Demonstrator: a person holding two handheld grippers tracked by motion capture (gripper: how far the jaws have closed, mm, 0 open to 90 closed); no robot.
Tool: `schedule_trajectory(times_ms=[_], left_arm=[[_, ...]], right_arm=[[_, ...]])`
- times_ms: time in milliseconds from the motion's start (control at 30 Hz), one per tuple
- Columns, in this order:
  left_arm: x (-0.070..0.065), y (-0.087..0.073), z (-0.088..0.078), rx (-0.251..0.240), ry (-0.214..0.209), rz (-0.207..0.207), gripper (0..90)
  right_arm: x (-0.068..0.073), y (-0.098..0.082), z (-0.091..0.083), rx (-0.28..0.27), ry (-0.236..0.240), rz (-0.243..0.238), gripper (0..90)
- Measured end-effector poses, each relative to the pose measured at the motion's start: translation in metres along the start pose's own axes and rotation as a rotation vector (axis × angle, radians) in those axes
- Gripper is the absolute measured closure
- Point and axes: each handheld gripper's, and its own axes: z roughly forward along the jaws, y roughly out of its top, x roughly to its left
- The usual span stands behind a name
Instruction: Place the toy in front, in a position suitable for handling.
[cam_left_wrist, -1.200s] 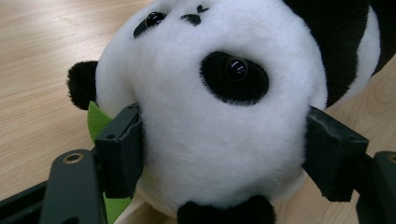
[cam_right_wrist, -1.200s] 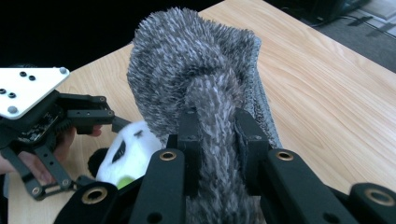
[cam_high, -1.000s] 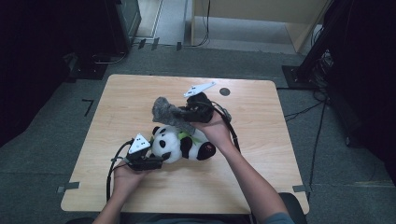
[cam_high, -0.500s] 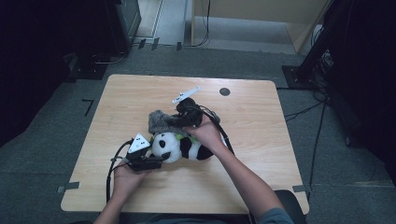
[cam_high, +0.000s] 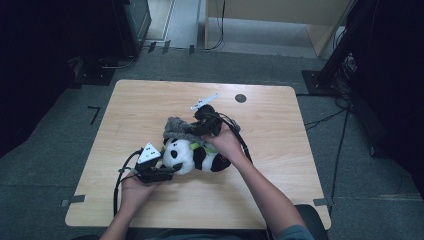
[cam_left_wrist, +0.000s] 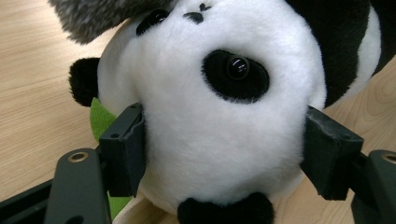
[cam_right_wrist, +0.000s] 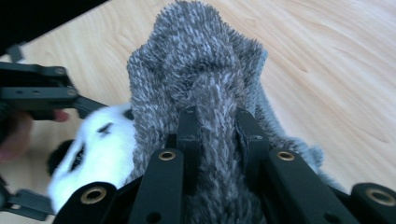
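Panda toy (cam_high: 192, 156) lies on its side near the middle of the wooden counter (cam_high: 280, 135), head toward the person's left, body toward the right. Left gripper (cam_high: 167, 173) rests low on the counter at the head end. In the left gripper view its two fingers (cam_left_wrist: 123, 149) stand on either side of the white head (cam_left_wrist: 219, 121), pads pressed into the plush, so the head is clamped between them. One black eye patch faces the camera; a black ear sits just left of the fingers, and a strip of green (cam_left_wrist: 100, 119) shows behind the left finger.

Grey fuzzy cloth (cam_high: 177, 129) sits above the panda's head, touching it on the far side. Right gripper (cam_high: 197, 131) comes in from the right, above the panda's body. In the right gripper view its fingers (cam_right_wrist: 189, 135) are drawn close together, pinching a fold of the grey cloth (cam_right_wrist: 205, 84); the rest of the cloth bunches beyond the fingertips. White panda head shows just left of that cloth, with the left gripper beyond it.
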Motion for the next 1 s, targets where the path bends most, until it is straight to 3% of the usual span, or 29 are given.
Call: schedule_trajectory(times_ms=[133, 233, 400, 533, 633, 700, 767, 1000], left_arm=[[0.0, -0.002, -0.001, -0.004, 0.002, -0.005, 27.6], [-0.001, -0.004, -0.001, -0.019, 0.007, -0.01, 27.8], [-0.002, -0.003, -0.001, -0.014, 0.011, -0.01, 28.3], [-0.001, -0.002, -0.001, -0.012, 0.007, -0.013, 28.5], [-0.001, -0.001, -0.001, -0.005, 0.004, -0.01, 28.5], [0.0, -0.001, -0.001, -0.002, 0.001, -0.011, 28.5], [0.0, -0.001, -0.001, 0.002, 0.0, -0.012, 28.5], [0.0, -0.001, -0.001, 0.004, -0.001, -0.01, 28.5]], right_arm=[[-0.005, 0.001, 0.001, 0.004, -0.014, 0.003, 75.4], [-0.006, 0.003, 0.0, 0.018, -0.055, -0.017, 75.6], [-0.008, 0.004, -0.003, 0.018, -0.055, -0.007, 76.8], [-0.014, 0.004, -0.013, -0.005, -0.088, 0.002, 77.5], [-0.027, 0.0, -0.026, -0.04, -0.099, 0.048, 78.2], [-0.03, -0.002, -0.028, -0.044, -0.099, 0.054, 78.2], [-0.037, -0.005, -0.035, -0.057, -0.123, 0.081, 78.2], [-0.033, -0.005, -0.047, -0.087, -0.127, 0.076, 78.4]])
